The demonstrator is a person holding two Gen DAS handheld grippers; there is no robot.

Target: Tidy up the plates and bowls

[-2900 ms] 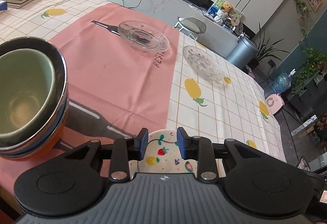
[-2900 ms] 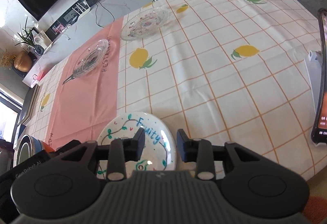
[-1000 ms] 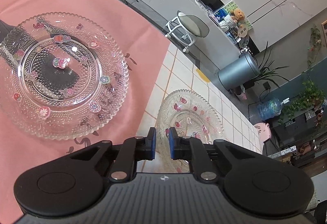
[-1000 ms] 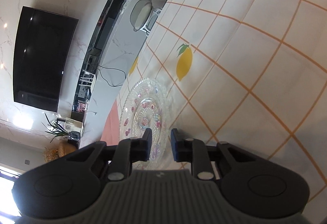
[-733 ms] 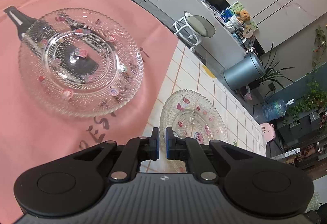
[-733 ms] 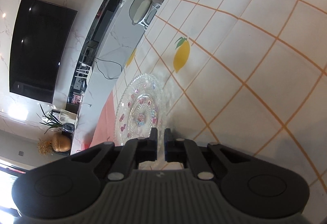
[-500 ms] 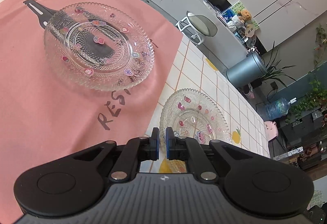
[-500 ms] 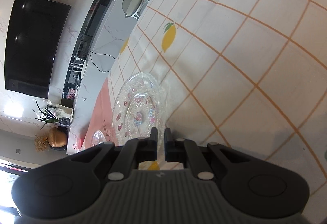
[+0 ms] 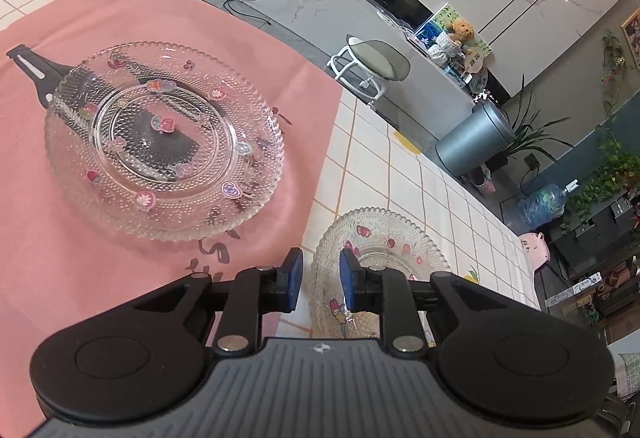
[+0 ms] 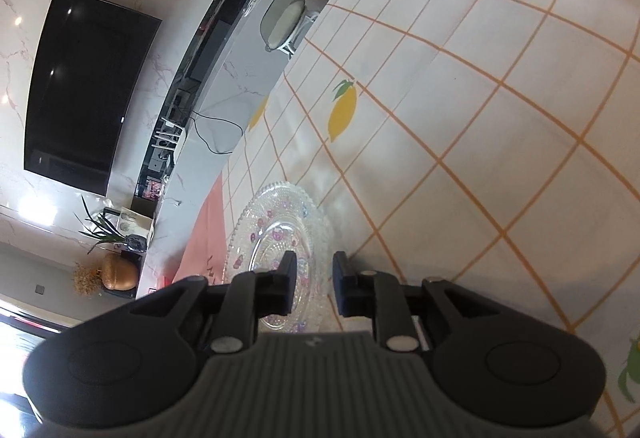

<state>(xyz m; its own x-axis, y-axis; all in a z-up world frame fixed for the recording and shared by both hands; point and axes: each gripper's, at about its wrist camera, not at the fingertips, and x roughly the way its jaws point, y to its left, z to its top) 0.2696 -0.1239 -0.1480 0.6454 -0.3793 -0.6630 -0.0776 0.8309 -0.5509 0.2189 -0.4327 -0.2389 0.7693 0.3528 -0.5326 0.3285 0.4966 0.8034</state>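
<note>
Checked lemon-print cloth [image 10: 500,142] spread over the bench, with a pink mat [image 9: 100,278] laid across the left part of the left wrist view. Beyond the bench edge: a round stool [image 9: 374,68], a grey bin [image 9: 474,140] and potted plants along the right edge of that view; a dark television [image 10: 86,90] on the marble wall at upper left of the right wrist view.

Larger glass plate [image 9: 162,140] flat on the pink mat, left of centre in the left wrist view, over a dark printed shape. Second glass plate [image 9: 384,250] flat on the checked cloth at lower centre, just off the mat's edge, apart from the first.

Left gripper [image 9: 320,280] low at centre, just been opening, jaws now parted with a clear gap, the near rim of the second plate showing between them but not pinched.

Right gripper [image 10: 314,286] likewise just been opening, jaws slightly spread; same plate's rim [image 10: 280,238] seen in the gap, not pressed by either pad.
</note>
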